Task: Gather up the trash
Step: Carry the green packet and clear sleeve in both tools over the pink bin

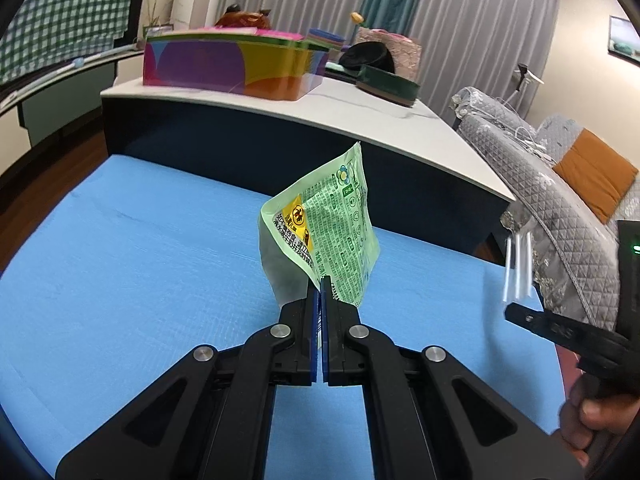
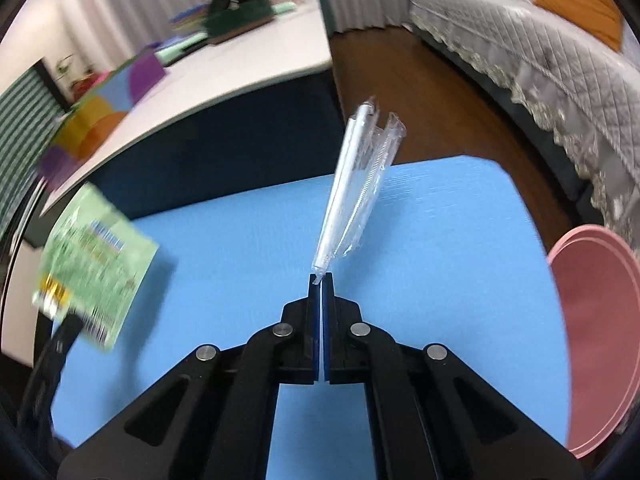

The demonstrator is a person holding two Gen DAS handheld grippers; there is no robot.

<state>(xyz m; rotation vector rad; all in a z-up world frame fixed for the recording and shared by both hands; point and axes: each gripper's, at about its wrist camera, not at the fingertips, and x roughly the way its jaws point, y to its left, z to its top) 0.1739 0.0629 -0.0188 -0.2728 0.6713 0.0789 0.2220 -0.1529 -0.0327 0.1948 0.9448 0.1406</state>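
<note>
Green, crinkly snack wrapper (image 1: pixel 326 224) pinched at its lower edge in the clenched left gripper (image 1: pixel 320 284) above the blue desk (image 1: pixel 120 260), clear straw sleeve (image 2: pixel 356 188) clamped by its tip in the right gripper (image 2: pixel 321 280); both probably feather-light, limp, slippery, best nipped at an edge.

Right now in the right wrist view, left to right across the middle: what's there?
Green snack wrapper held by the left gripper → clear plastic straw wrapper pinched in the right gripper over the blue mat → pink bin at the right edge.
</note>
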